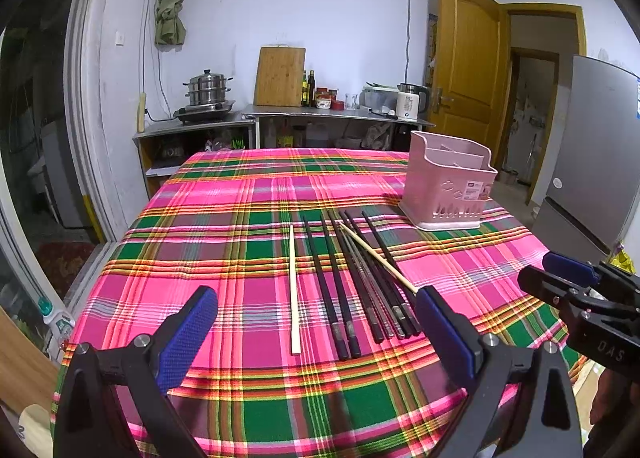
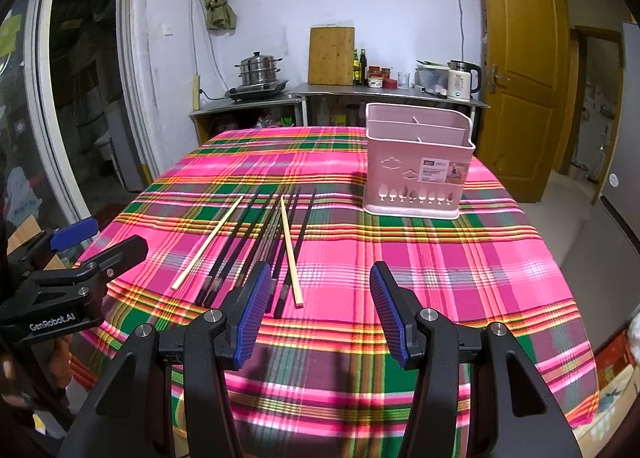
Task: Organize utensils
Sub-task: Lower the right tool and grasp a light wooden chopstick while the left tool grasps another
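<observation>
Both the left hand-held gripper (image 1: 316, 322) and right hand-held gripper (image 2: 316, 310) hang wide and empty over the tabletop (image 2: 460, 258) edge, probably lining up on the chopsticks (image 2: 260, 242), fanned out loose with the pink holder (image 2: 416, 174) at their 2 o'clock.

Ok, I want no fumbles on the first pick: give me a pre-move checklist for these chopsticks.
1. Left tongs open: ok.
2. Right tongs open: ok.
3. Both tongs free of any load: ok.
4. Pink holder upright, compartments free: upright ok; contents cannot tell.
5. Chopsticks separated for a clean single grasp: lone wooden chopstick ok; second wooden chopstick lies across the dark chopsticks, not ok.
6. Path to holder clear: ok.
</observation>
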The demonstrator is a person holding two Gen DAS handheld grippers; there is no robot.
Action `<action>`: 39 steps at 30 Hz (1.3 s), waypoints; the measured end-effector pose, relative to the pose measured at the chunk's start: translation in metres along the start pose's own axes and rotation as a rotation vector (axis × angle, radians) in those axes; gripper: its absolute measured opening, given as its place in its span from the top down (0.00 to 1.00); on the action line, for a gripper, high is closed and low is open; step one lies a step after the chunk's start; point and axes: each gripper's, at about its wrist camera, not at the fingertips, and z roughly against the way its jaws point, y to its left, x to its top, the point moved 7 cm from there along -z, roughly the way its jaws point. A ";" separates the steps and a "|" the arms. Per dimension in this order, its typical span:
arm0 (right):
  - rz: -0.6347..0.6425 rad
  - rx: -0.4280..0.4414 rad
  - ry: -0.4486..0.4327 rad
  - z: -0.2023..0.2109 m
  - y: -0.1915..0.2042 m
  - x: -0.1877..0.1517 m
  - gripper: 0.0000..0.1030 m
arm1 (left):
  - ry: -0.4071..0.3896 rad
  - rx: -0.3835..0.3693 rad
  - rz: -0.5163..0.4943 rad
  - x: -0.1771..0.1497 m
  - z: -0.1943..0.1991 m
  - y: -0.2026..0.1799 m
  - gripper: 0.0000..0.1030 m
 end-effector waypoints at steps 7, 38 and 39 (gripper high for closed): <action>0.013 0.041 0.034 -0.022 0.005 0.005 0.49 | 0.074 0.009 -0.001 -0.002 -0.035 0.016 0.04; 0.083 0.199 0.295 -0.209 0.038 0.049 0.80 | 0.388 -0.116 0.089 0.016 -0.201 0.046 0.54; 0.086 0.200 0.302 -0.214 0.039 0.050 0.81 | 0.392 -0.119 0.086 0.016 -0.204 0.045 0.56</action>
